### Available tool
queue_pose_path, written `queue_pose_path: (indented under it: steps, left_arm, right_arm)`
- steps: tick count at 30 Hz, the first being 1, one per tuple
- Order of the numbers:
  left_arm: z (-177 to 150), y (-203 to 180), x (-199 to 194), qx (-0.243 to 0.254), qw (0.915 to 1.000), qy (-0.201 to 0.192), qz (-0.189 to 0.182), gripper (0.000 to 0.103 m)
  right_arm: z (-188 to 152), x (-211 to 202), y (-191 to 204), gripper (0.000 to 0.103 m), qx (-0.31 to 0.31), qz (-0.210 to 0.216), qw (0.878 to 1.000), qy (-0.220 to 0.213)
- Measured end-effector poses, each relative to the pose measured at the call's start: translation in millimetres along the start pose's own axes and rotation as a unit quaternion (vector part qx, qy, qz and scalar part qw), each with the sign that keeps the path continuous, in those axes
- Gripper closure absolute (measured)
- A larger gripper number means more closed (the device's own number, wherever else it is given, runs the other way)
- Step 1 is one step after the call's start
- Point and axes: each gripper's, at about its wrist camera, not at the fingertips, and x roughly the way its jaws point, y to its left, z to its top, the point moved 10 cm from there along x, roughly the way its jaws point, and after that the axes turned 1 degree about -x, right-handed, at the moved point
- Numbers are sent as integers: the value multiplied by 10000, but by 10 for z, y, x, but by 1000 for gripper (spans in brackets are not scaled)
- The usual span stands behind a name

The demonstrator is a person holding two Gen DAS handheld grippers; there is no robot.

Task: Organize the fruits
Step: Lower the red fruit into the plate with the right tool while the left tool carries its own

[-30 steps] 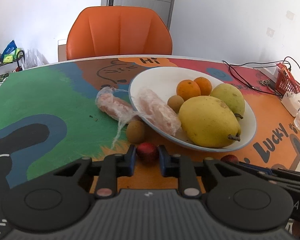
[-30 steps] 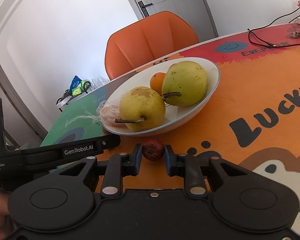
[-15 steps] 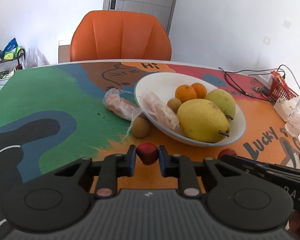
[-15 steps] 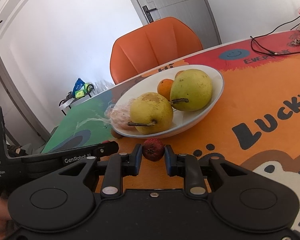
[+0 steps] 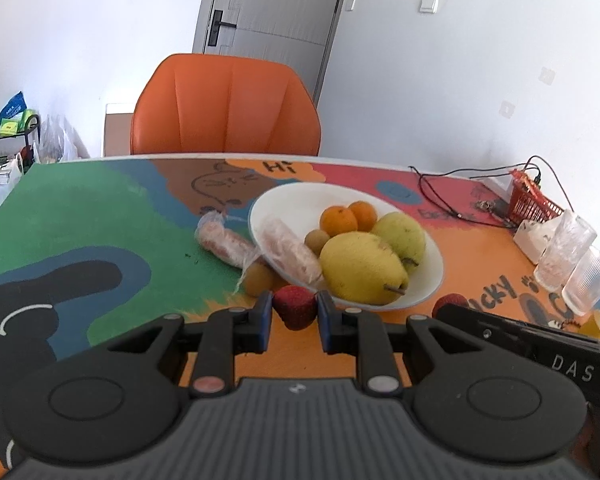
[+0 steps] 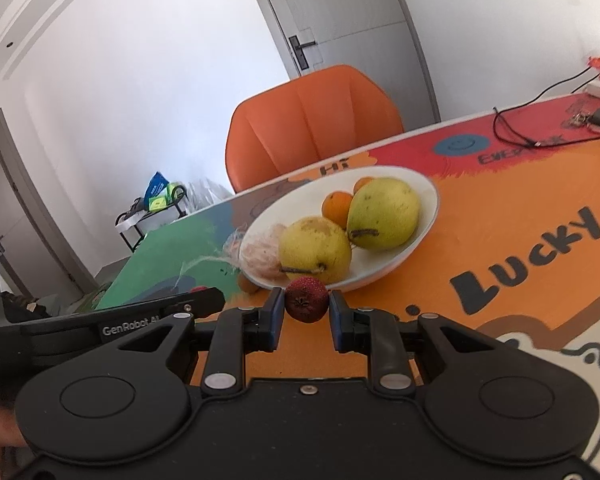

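While your left gripper (image 5: pixel 293 322) clamps 1 red fruit (image 5: pixel 294 307) above the table (image 5: pixel 80 216), the plate (image 5: pixel 428 276) sits just ahead. Through the right wrist view, your right gripper (image 6: pixel 305 320) pinches another red berry (image 6: pixel 306 299) near the plate's rim (image 6: pixel 384 270).

A red, bumpy strawberry (image 5: pixel 294 306) sits clamped between the left jaws, and a darker red fruit (image 6: pixel 307 299) sits between the right jaws. Just beyond both jaws, the white bowl (image 5: pixel 432 276) holds two yellow pears (image 5: pixel 362 268), two oranges (image 5: pixel 339 220), a small brown fruit (image 5: pixel 315 240) and a wrapped pink fruit (image 5: pixel 290 250).
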Motion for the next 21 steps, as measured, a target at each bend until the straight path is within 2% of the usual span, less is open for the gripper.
queue_pose_path:
  steps: [12,21]
  left_arm:
    - [206,-42,-101,43,9996,-269,-45,81]
    - [292,-44,-58,53,9994,-330,-72,81]
  right_arm:
    - [147,-136,-64,80,-2,-77,9998,-197]
    - [265,-56,-143,80,16,-93,9997,-238]
